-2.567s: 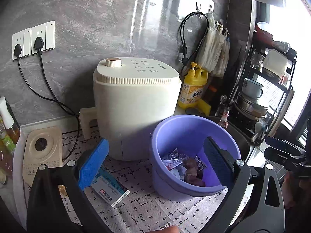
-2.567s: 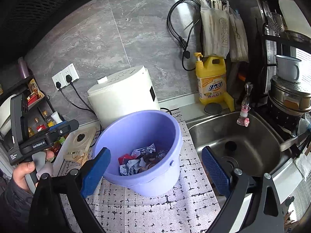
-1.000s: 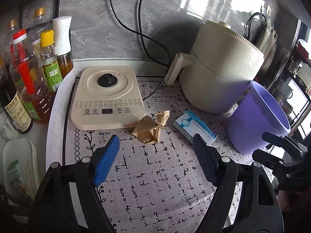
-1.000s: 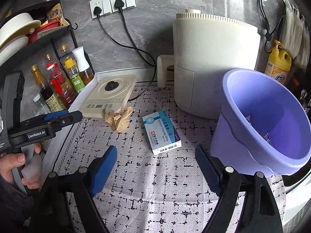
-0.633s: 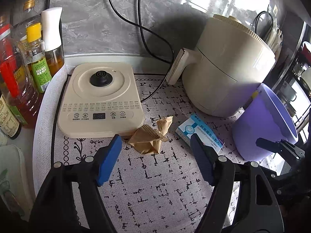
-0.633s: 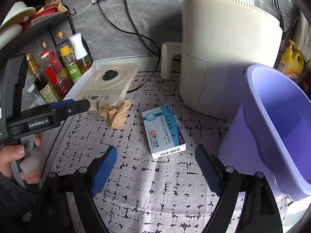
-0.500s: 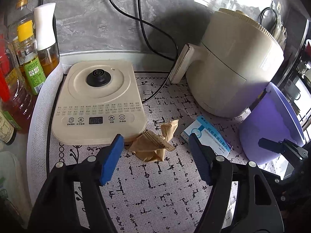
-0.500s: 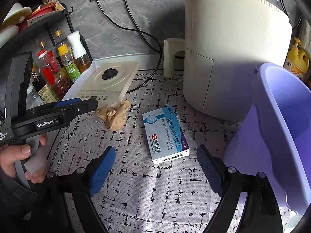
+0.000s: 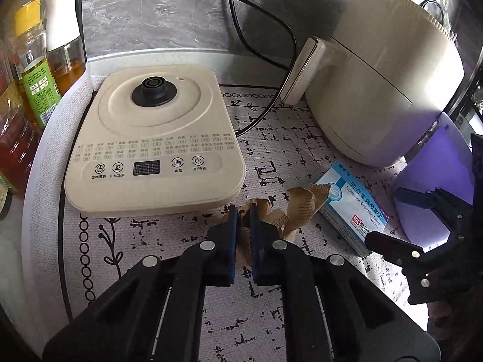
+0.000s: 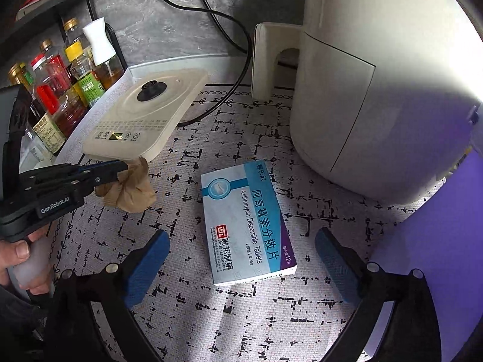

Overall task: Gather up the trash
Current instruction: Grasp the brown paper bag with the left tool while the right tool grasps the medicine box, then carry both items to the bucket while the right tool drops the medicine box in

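A: Left hand-held gripper [image 9: 243,211], what's it doing?

B: Your jaws have just been closing and now pinch the crumpled brown paper wrapper [image 9: 289,211], low center of the left view, right at the front edge of the beige cooker base [image 9: 154,141]. Wrapper sits on the patterned mat [image 9: 271,150] over the desk.

A: Right hand-held gripper [image 10: 241,259]?

B: Spread wide, jaws have just been opening, nothing pressed. The medicine box [image 10: 246,223] lies flat between your 2 fingers, just ahead of them, center of the right view. Its long axis runs up-down in the frame, top end leaning a little left, so your jaws straddle the short sides. Right hand's clearly the nearer one for it; I'd say drop straight down and close.

A: Containers?

B: Purple bucket [image 10: 422,256] at the right edge, just beside the box, in front of the white air fryer [image 10: 377,90]. Inside isn't visible from here, can't tell the contents. Oil bottles [image 10: 75,81] upper left, not trash.
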The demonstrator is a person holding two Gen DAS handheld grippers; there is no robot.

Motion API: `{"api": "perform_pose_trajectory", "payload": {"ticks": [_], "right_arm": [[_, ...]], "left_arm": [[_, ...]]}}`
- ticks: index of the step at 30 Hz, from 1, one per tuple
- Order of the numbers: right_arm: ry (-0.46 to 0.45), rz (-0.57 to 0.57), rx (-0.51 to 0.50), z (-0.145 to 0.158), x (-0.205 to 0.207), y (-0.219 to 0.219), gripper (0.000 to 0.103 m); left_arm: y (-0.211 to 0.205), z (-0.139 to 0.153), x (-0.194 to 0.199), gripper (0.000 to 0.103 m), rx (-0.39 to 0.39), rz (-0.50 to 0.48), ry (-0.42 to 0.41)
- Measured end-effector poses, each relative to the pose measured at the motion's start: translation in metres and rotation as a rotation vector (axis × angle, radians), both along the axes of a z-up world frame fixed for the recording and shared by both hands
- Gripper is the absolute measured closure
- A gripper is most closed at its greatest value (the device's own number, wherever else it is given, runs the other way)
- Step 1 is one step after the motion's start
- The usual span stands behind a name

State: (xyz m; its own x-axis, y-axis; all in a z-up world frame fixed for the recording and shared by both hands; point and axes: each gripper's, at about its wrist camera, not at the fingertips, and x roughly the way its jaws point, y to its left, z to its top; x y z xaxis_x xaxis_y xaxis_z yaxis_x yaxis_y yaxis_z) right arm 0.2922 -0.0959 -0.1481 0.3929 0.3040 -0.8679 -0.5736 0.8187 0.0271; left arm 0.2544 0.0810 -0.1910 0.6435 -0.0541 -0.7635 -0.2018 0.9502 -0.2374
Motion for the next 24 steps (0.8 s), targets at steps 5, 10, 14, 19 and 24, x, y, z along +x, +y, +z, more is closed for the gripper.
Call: {"api": "perform_pose_trajectory", "payload": {"ticks": [5, 10, 14, 19, 24], "right_arm": [[0.009, 0.026, -0.039, -0.009, 0.006, 0.008, 0.014], [0.064, 0.072, -0.017, -0.009, -0.004, 0.008, 0.04], [0.032, 0.085, 0.02, 0.01, -0.022, 0.006, 0.04], [-0.025, 0.086, 0.102, 0.048, -0.043, -0.007, 0.04], [-0.113, 0.071, 0.186, 0.095, -0.06, -0.027, 0.04]], "left_arm": [[0.009, 0.011, -0.017, 0.095, 0.012, 0.051, -0.022], [0.013, 0.022, -0.038, 0.095, 0.017, 0.096, -0.048], [0.008, 0.038, -0.056, 0.095, 0.032, 0.112, -0.078], [-0.002, 0.065, -0.074, 0.095, 0.052, 0.119, -0.131], [-0.017, 0.096, -0.085, 0.095, 0.074, 0.099, -0.203]]}}
